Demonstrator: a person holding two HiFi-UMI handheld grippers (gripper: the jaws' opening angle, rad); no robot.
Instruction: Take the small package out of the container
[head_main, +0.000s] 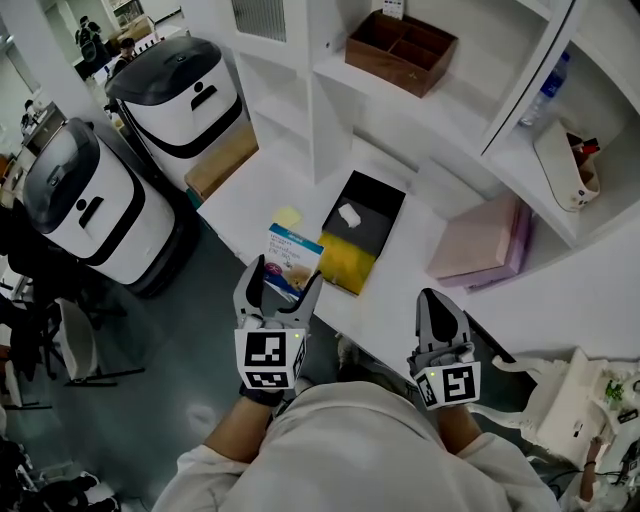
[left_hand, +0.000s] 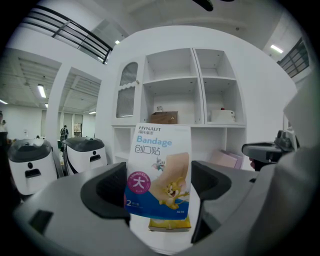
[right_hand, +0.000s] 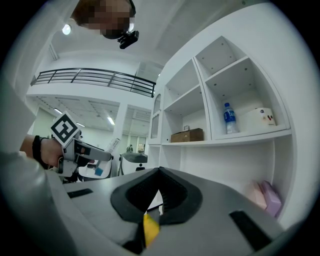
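- Your left gripper (head_main: 286, 278) pinches the bandage package (head_main: 294, 256), which is out of the black-and-yellow container (head_main: 352, 262) and just left of it. Removal looks done; only set-down is left.
- Your right gripper (head_main: 438, 308) hangs near you, jaws pressed together on nothing.
- Only the left gripper view shows the package print. Only the head view shows 1 white item (head_main: 348, 213) inside the container.

Container (left_hand: 170, 226) mostly hidden behind small package (left_hand: 159, 170)

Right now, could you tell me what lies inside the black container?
One small white item lies on the floor of the black container. Anything behind its yellow near end is covered.
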